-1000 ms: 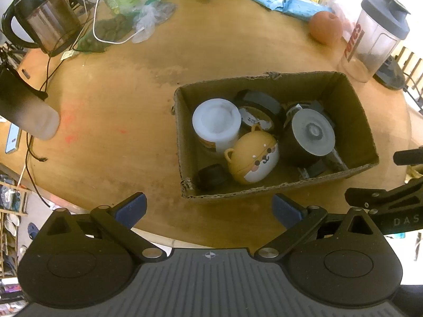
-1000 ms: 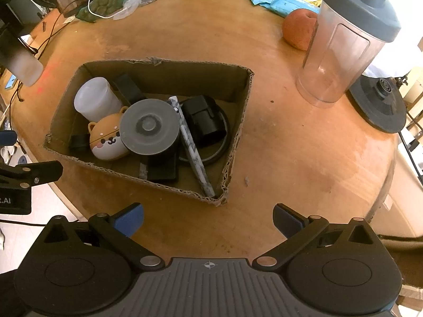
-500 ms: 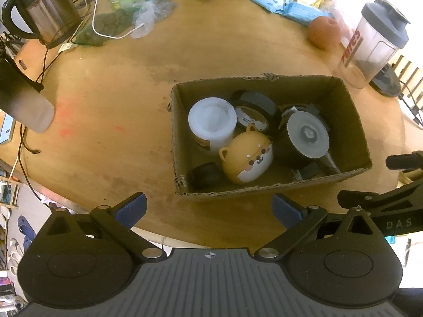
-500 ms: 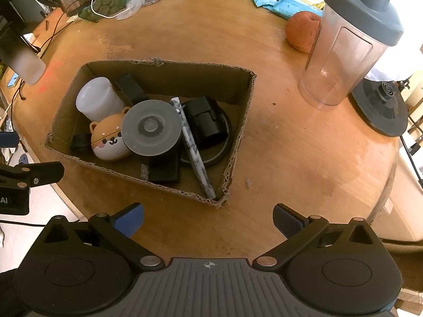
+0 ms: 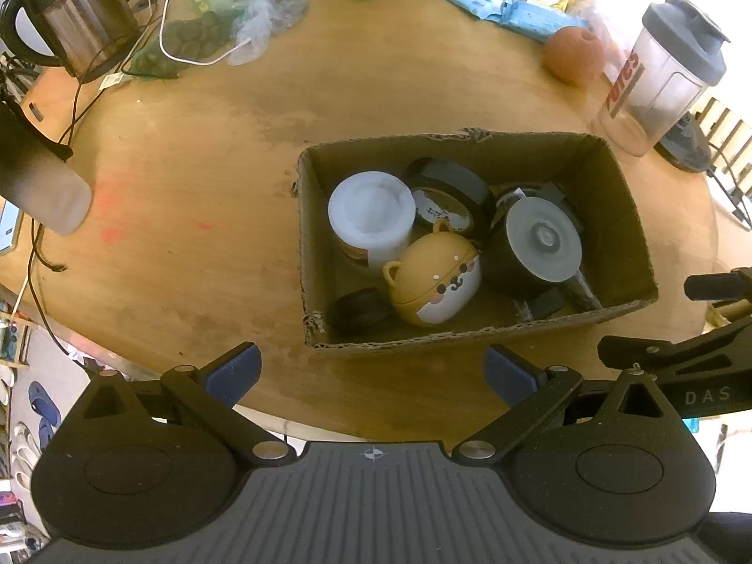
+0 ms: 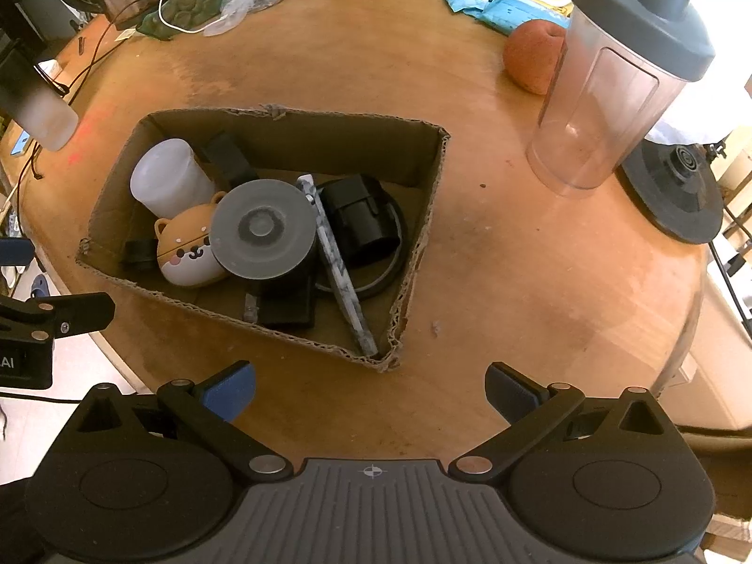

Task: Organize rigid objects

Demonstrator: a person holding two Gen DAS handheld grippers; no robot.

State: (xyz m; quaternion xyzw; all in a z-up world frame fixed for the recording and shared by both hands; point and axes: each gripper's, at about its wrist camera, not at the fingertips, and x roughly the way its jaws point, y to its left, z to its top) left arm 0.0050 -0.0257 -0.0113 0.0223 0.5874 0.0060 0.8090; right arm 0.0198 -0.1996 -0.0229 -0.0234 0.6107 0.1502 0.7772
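A cardboard box (image 5: pixel 625 197) (image 6: pixel 425 197) sits on the round wooden table. It holds a white jar (image 5: pixel 371 214) (image 6: pixel 164 176), a dog-faced tan case (image 5: pixel 434 279) (image 6: pixel 188 246), a black can with a grey lid (image 5: pixel 540 239) (image 6: pixel 263 230), tape rolls (image 5: pixel 451 188), a small black cap (image 5: pixel 359 312), a marbled stick (image 6: pixel 338 272) and a black cylinder (image 6: pixel 364 221). My left gripper (image 5: pixel 371 371) hangs open near the table's front edge, short of the box. My right gripper (image 6: pixel 371 387) is open too, before the box's near corner. Both are empty.
A clear shaker bottle with a grey lid (image 5: pixel 658 75) (image 6: pixel 620 75), its black base (image 6: pixel 677 192) and an orange fruit (image 5: pixel 573 54) (image 6: pixel 533 56) stand right of the box. A kettle (image 5: pixel 70 23), cables, bags and blue packets (image 5: pixel 507 4) line the far side. A frosted bottle (image 5: pixel 37 178) lies at left.
Both grippers have pulled back and up a little, so the box looks slightly smaller and farther. Nothing in the box has moved.
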